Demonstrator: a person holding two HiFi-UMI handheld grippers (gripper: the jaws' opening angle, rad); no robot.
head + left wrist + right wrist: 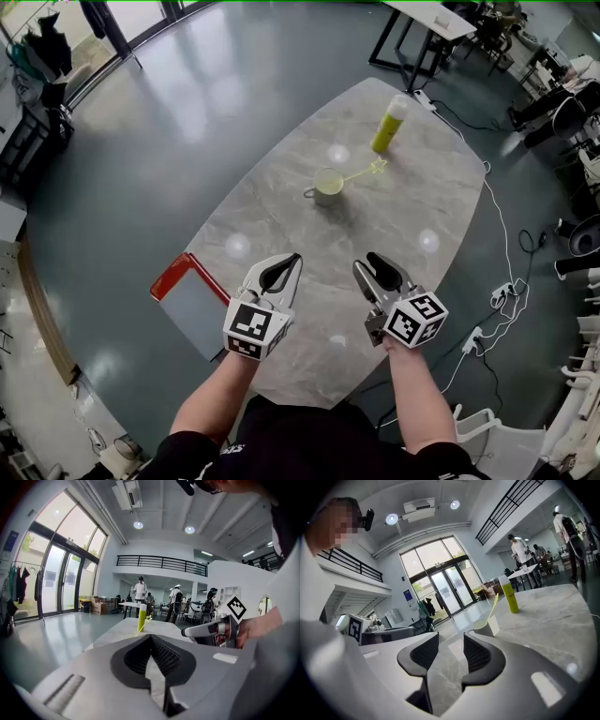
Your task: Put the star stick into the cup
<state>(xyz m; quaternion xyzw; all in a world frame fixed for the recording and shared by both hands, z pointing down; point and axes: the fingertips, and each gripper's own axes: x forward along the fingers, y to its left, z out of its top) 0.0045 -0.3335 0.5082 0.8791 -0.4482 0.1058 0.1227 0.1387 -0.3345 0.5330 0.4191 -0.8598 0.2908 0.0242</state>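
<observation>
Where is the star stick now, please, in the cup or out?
In: the star stick leans in the cup, star end over the rim.

The star stick [364, 172] leans in the cup [328, 186] on the table [281, 244]; a bottle [390, 124] stands behind the cup, rightward.

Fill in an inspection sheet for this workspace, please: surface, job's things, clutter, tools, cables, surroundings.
Surface: oval grey marble table.
Job's things: star stick leans in the cup, star end outside the rim.
Clutter: green bottle upright beyond the cup; red-edged board at the table's left edge.
Tools: left tool shut, empty; right tool open, nothing between its jaws; both over the near edge.
Cables: white cable and power strip on the floor, right of the table.
Surroundings: grey floor, glass doors, people at far desks.
</observation>
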